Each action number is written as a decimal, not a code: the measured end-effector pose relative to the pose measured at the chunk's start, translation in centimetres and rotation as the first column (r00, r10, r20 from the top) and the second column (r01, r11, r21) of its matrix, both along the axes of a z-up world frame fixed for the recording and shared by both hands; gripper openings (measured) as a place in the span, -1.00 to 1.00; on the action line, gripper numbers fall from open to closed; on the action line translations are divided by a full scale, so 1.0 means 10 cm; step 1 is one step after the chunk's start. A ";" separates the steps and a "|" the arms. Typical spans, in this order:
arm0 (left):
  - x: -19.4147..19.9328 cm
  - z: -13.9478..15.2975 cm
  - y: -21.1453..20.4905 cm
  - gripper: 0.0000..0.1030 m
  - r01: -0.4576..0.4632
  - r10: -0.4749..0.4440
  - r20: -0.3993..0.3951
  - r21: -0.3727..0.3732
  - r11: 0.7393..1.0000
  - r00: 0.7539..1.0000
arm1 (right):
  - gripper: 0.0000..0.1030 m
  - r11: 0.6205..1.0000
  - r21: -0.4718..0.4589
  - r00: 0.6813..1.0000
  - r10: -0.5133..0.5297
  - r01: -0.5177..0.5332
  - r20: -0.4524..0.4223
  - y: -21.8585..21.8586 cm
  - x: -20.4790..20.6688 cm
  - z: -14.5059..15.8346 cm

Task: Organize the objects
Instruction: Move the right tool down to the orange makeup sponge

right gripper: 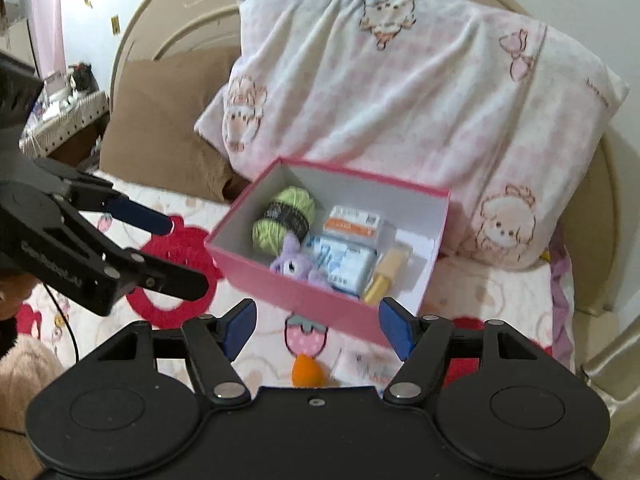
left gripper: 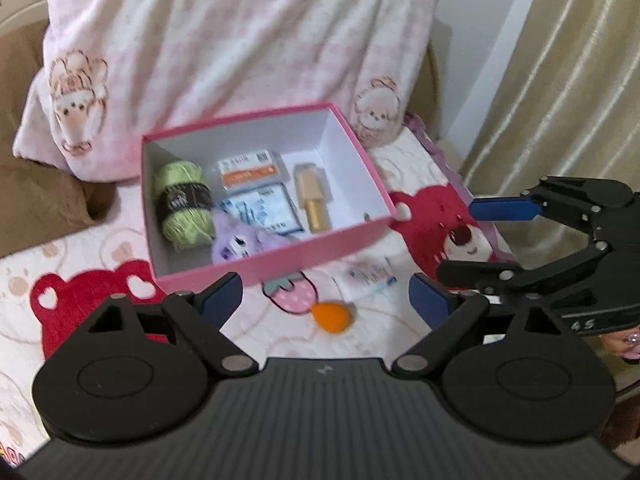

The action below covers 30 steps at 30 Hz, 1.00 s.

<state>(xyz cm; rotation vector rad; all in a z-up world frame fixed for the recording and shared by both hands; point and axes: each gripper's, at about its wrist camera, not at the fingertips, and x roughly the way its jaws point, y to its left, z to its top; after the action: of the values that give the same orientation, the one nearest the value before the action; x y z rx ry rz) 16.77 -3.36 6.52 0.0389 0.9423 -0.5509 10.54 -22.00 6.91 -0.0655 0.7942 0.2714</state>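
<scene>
An open pink box (left gripper: 280, 258) (right gripper: 304, 300) sits on the bed in front of a pillow. It holds a green yarn ball (left gripper: 182, 204), an orange-labelled packet (left gripper: 252, 170), a blue packet (left gripper: 268, 210), a purple plush (left gripper: 240, 242) and a gold bottle (left gripper: 314, 200). An orange egg-shaped sponge (left gripper: 332, 316) (right gripper: 306, 370) and a small white packet (left gripper: 370, 280) lie on the sheet just before the box. My left gripper (left gripper: 326, 300) (right gripper: 172, 248) hangs open above them, holding nothing. My right gripper (right gripper: 318, 330) (left gripper: 472, 240) is open and holds nothing, to the right of the left one.
A pink-and-white pillow (left gripper: 224, 40) leans behind the box, with a brown cushion (left gripper: 36, 184) to its left. The sheet (left gripper: 80, 256) has red bear prints. A beige curtain (left gripper: 580, 80) hangs at the right. A curved headboard (right gripper: 168, 12) stands behind.
</scene>
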 end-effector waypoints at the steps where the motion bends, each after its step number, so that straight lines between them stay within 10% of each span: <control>1: -0.02 -0.02 0.00 0.71 0.001 -0.001 -0.007 -0.004 1.000 1.000 | 0.41 1.000 -0.001 1.000 0.011 -0.011 0.011 0.02 -0.03 0.00; 17: 0.01 -1.03 -0.12 0.58 -0.076 0.077 -0.131 0.011 0.997 0.988 | 0.40 0.998 0.000 0.995 0.069 -0.069 -0.072 0.22 -0.08 -0.84; 30: 0.14 -1.84 -0.18 0.45 -0.136 0.124 -0.175 -0.058 0.989 0.977 | 0.40 0.970 -0.177 0.986 0.165 -0.165 -0.018 0.49 -0.02 -1.63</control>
<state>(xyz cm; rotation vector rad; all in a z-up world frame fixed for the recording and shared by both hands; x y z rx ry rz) 18.17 -5.14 -11.84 -0.1344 1.0837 -0.4706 10.35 -17.05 -9.42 -0.3004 0.8160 0.3576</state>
